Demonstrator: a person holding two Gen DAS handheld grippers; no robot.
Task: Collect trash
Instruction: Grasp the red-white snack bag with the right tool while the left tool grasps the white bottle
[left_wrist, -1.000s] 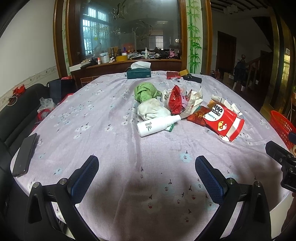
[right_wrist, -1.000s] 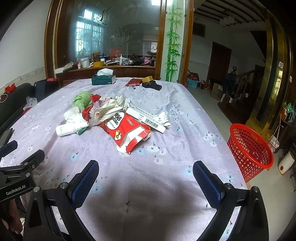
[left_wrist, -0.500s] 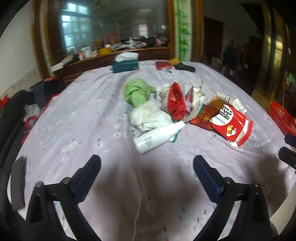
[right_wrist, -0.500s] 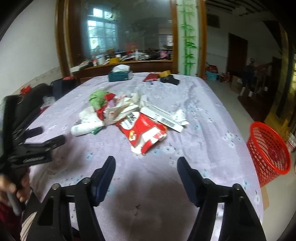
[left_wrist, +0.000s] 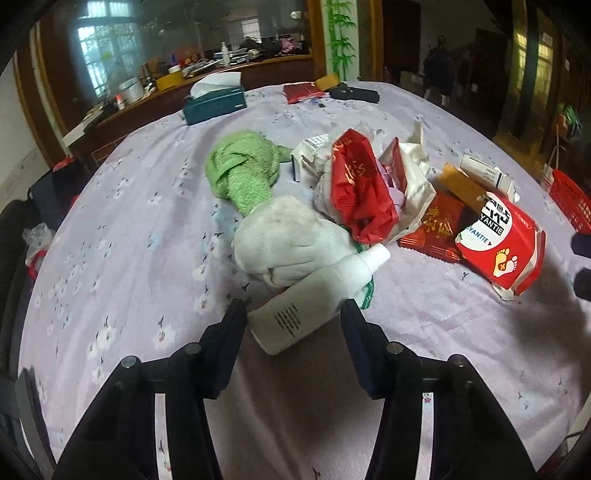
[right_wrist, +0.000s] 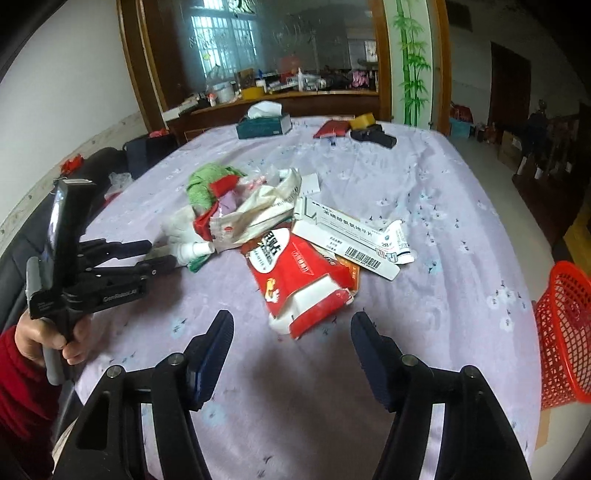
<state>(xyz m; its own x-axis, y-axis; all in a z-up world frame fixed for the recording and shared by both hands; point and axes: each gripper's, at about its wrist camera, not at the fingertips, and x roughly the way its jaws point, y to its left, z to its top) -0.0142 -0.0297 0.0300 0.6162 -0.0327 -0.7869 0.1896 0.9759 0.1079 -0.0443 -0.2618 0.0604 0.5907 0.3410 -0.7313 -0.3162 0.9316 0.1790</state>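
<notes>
My left jaws are closing around the base of the white plastic bottle (left_wrist: 317, 295), which lies on its side between them; the pads do not yet press on it. My left gripper (left_wrist: 293, 314) points steeply down at it. My right jaws are released, with nothing between them. My right gripper (right_wrist: 291, 325) hovers just short of the red-and-white carton (right_wrist: 299, 280). The bottle rests against a white cloth (left_wrist: 288, 243), beside a green towel (left_wrist: 243, 173) and a red foil bag (left_wrist: 360, 188). All trash lies mid-bench (left_wrist: 129, 229) on a lilac floral cloth. A red basket (right_wrist: 565, 332) stands on the floor to the right.
</notes>
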